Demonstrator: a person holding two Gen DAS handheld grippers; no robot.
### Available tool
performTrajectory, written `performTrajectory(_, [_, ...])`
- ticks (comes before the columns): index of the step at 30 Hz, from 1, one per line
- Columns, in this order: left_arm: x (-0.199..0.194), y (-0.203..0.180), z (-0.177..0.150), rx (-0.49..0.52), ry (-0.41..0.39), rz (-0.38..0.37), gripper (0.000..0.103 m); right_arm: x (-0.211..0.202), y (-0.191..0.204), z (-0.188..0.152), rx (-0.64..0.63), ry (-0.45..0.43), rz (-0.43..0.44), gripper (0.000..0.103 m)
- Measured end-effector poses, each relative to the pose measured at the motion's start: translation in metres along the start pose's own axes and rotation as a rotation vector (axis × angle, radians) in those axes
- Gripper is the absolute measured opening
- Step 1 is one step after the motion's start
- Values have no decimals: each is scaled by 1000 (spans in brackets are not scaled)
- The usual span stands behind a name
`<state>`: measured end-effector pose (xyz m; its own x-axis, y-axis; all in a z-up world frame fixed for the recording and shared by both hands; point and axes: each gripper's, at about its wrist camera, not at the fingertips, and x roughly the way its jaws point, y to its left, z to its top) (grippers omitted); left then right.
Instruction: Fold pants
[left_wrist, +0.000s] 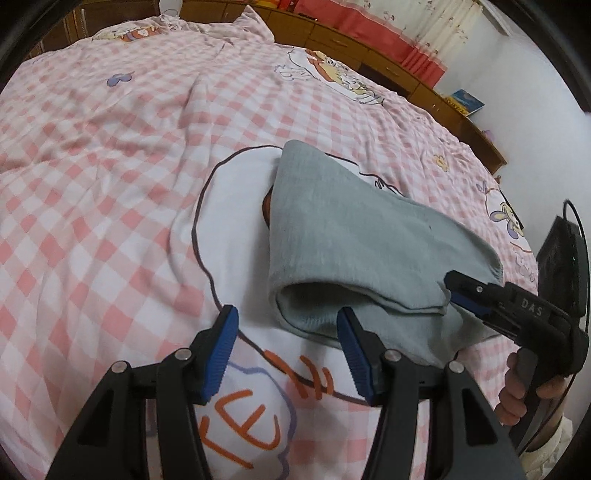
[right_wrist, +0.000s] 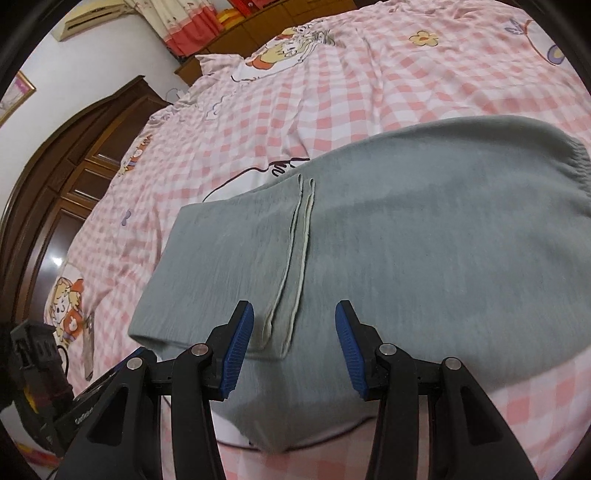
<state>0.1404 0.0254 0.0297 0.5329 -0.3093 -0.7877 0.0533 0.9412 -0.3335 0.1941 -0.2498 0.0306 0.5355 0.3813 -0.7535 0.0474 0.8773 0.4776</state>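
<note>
Grey pants (left_wrist: 354, 240) lie folded over on the pink checked bed cover (left_wrist: 110, 147). In the right wrist view the pants (right_wrist: 406, 258) fill the middle, with the hem edges of the folded legs lying across the upper part. My left gripper (left_wrist: 288, 354) is open and empty, just in front of the fold's near edge. My right gripper (right_wrist: 293, 347) is open and empty, low over the pants' near edge. In the left wrist view the right gripper (left_wrist: 465, 291) reaches in from the right at the pants' corner.
The bed cover (right_wrist: 258, 110) has cartoon prints and wrinkles. A wooden headboard with drawers (left_wrist: 369, 48) runs along the far side. A dark wooden wardrobe (right_wrist: 74, 177) stands left of the bed. A phone (right_wrist: 88, 339) lies near the bed's left edge.
</note>
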Motion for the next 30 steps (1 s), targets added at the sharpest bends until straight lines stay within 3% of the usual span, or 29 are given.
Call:
performTrajectory(12, [10, 4, 3, 14, -18, 96, 58, 28, 14, 15, -13, 20, -3, 47])
performTrajectory(14, [10, 4, 3, 17, -18, 97, 58, 29, 20, 16, -40, 17, -24, 41])
performTrajectory(16, [10, 3, 2, 15, -17, 92, 58, 30, 27, 17, -67, 28, -40, 11])
performTrajectory(17, [10, 3, 2, 17, -17, 90, 58, 29, 29, 18, -71, 33, -31, 8])
performTrajectory(26, [-6, 5, -3, 30, -29, 48, 58, -24, 70, 40, -184, -64, -18, 5])
performTrajectory(30, [-12, 4, -4, 44, -34, -6, 58, -57, 86, 54, -221, -111, -25, 5])
